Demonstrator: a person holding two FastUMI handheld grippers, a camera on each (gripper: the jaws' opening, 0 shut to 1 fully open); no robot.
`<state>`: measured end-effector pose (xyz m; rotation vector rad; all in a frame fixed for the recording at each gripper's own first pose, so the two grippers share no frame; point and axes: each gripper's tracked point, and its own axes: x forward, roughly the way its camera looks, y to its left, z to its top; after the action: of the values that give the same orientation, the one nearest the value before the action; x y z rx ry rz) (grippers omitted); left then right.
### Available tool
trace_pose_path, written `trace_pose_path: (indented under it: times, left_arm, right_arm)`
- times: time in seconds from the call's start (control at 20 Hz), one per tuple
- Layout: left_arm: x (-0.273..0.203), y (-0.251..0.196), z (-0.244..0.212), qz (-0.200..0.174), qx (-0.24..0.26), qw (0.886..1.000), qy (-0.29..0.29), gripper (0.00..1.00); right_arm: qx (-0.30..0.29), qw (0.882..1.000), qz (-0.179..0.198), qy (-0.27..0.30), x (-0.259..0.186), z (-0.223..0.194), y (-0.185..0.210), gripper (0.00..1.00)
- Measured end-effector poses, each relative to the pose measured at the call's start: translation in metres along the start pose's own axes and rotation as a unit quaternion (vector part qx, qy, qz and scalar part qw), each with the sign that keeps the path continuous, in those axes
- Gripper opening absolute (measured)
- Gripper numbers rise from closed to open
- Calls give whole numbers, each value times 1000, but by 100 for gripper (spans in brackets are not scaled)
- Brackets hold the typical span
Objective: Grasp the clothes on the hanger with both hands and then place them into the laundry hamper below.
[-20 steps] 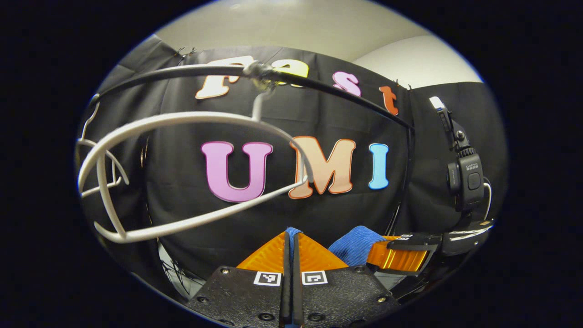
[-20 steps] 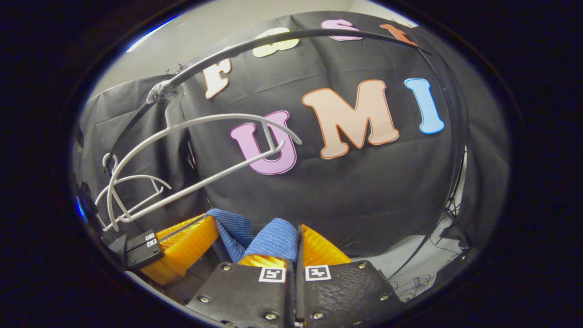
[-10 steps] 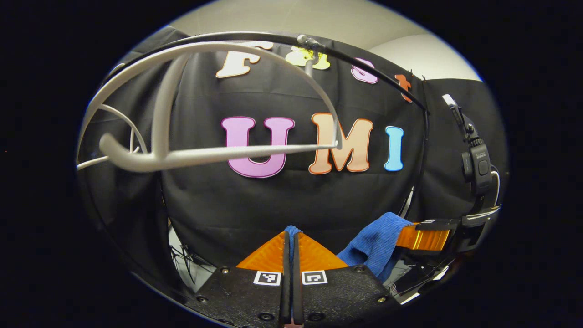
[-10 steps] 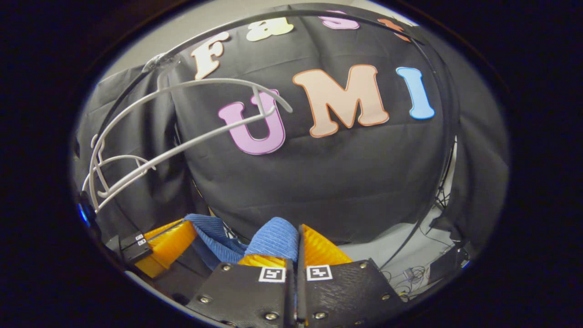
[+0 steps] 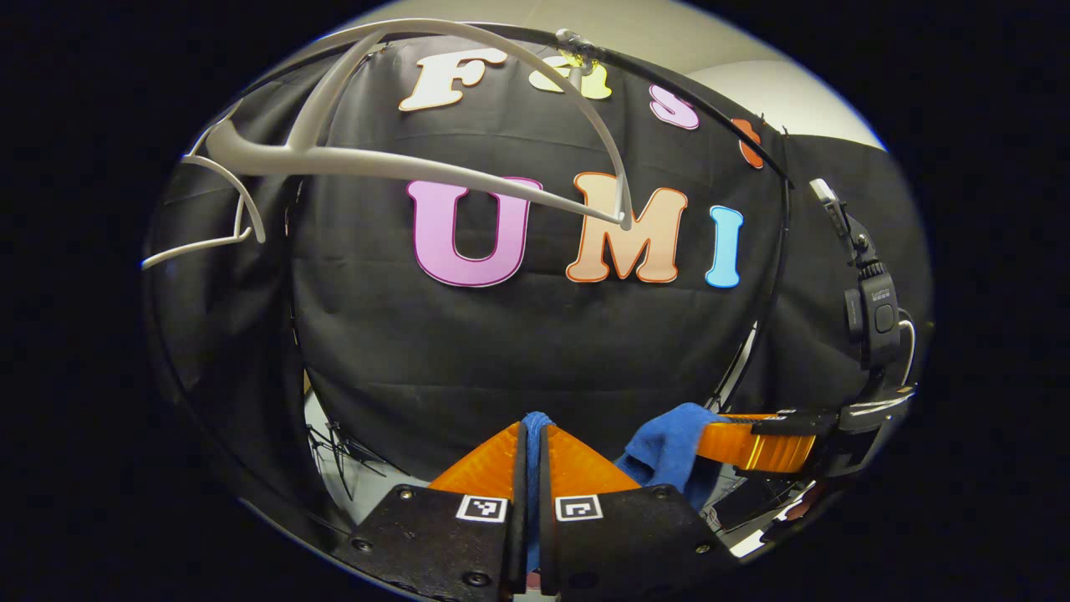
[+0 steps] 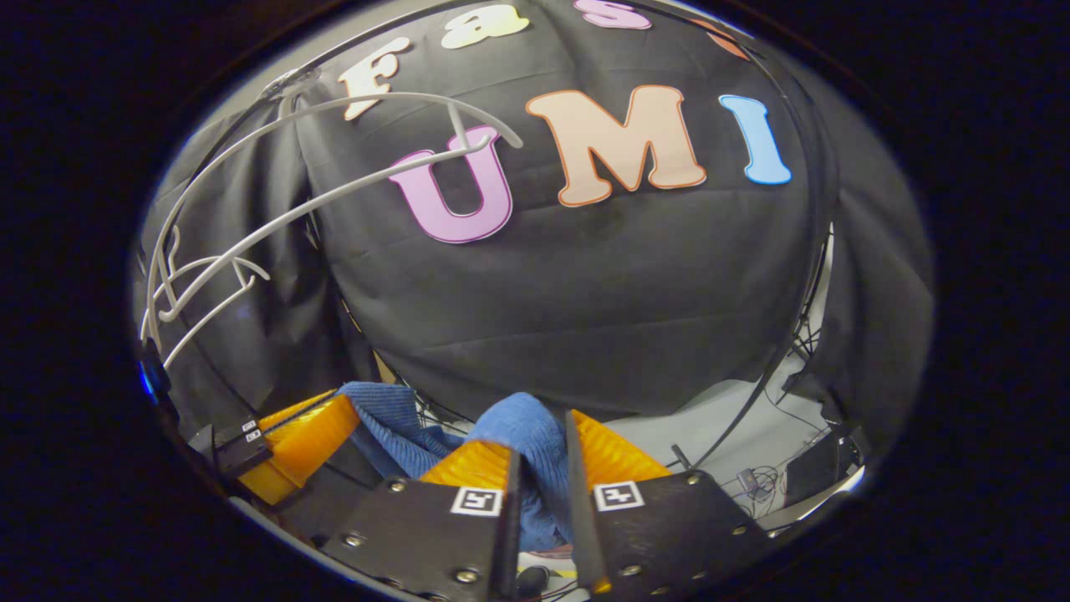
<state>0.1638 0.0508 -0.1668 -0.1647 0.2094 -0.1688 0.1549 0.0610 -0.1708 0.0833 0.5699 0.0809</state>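
Observation:
In the left gripper view my left gripper [image 5: 532, 426] is shut on a fold of the blue garment [image 5: 669, 439]. The cloth runs right to my right gripper [image 5: 710, 436], which holds its other end. In the right gripper view my right gripper [image 6: 539, 435] has the blue garment [image 6: 522, 418] bunched between its jaws, which stand slightly apart and touch it on both sides. From there the cloth drapes left to the left gripper [image 6: 334, 414]. The bare white hanger [image 5: 418, 163] hangs from the black rail [image 5: 685, 92] well above both grippers, also high at the left as the white hanger [image 6: 334, 196].
A second white hanger [image 5: 209, 238] hangs at the far left of the rail. Black uprights of the rack [image 6: 802, 334] stand to the right. Grey floor with cables [image 6: 752, 489] lies below and behind the curtain.
Both grippers have dropped with the garment, so the hanger and rail sit higher in both views. The right gripper's jaws have parted a little, and cloth now fills the gap.

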Motion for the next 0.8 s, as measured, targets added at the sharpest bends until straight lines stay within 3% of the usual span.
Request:
trace_pose_path:
  times: [0.05,0.1,0.15,0.2,0.25,0.35,0.45,0.55,0.8]
  left_arm:
    - [0,2,-5,4,-3,1000,8,8]
    - [-5,3,-13,8,-6,1000,25,1]
    - [-6,2,-6,8,2,1000,14,5]
    - [-5,-1,0,5,10,1000,1,9]
    - [-5,-4,7,2,18,1000,-8,16]
    - [-8,-16,15,-15,23,1000,-13,19]
    - [-8,-21,19,-12,29,999,-16,37]
    - [-11,-21,16,-10,27,1000,-13,41]
    - [-14,-20,-2,4,13,1000,11,48]
  right_arm:
    - [1,1000,8,1,-2,1,3,29]
    - [8,1000,20,-4,-3,3,7,30]
    - [11,1000,25,-10,-2,8,10,27]
    - [8,1000,26,-11,-2,11,11,50]
    - [3,1000,23,-12,-4,11,10,50]
    - [-4,1000,22,-15,-5,12,10,53]
    - [-4,1000,15,-16,-7,10,5,69]
    - [0,1000,15,-18,-10,10,3,87]
    - [3,1000,5,-24,-15,13,-10,95]
